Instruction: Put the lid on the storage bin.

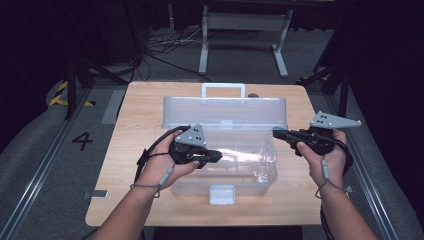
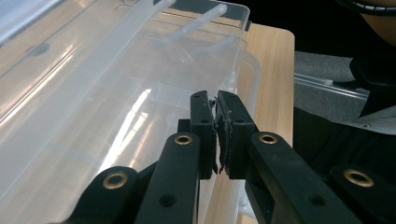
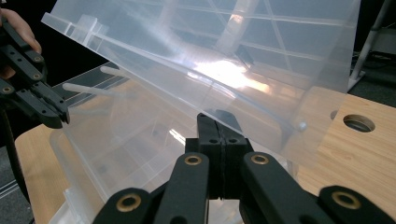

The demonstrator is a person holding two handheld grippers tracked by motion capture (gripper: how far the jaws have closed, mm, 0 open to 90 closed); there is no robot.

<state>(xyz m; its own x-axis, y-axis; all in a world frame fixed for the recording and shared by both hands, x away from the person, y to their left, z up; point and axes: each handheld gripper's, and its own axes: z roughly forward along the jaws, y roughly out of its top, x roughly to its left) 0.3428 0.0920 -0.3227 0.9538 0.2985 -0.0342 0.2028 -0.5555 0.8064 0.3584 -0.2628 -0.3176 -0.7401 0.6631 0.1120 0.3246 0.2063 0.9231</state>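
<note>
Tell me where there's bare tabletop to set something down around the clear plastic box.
The light wooden table is bare left of the clear plastic storage box, and in a strip along the near edge. Right of the box it is narrower, under the right gripper. The middle is crowded: box, raised lid, left gripper.

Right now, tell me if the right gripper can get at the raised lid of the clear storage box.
Probably yes: the right gripper sits beside the lid at the storage box's right end, nothing between them, but its jaws are shut.

Overhead light, glare on clear box point(image 3: 233, 70); dark surroundings, soft focus.
</note>
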